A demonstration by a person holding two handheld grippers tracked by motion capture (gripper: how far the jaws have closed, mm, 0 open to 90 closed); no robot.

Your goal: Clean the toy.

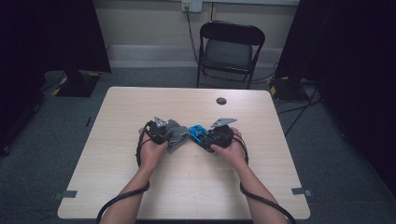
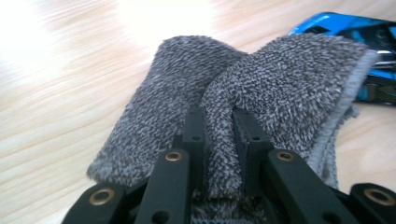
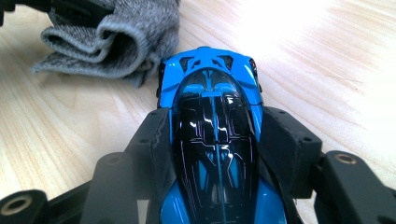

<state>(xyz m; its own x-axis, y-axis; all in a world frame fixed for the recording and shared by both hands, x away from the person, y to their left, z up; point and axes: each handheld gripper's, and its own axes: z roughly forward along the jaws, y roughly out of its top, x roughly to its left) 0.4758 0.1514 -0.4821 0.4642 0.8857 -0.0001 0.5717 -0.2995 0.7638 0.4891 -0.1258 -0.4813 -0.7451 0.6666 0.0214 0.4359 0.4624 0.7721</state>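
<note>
One grey cloth (image 1: 176,134), one blue toy car (image 1: 198,133) and two grippers are meeting at the middle of the wooden table (image 1: 140,186) — the left gripper (image 2: 219,140) is pinching a fold of the fluffy, hemmed cloth tightly, while the right gripper (image 3: 215,140) is clamping the car's sides. The right gripper view is showing the car's glossy black canopy and blue body; the high view is showing cloth and car touching — and a chair (image 1: 229,46) behind.

Setting: a lab or studio-type recording room. Indicators: a bare light-wood table (image 1: 140,196) on grey carpet, black curtains (image 1: 51,37) at both sides, a folding chair (image 1: 229,50), floor cables (image 1: 299,109) and a wall socket (image 1: 191,5).
</note>
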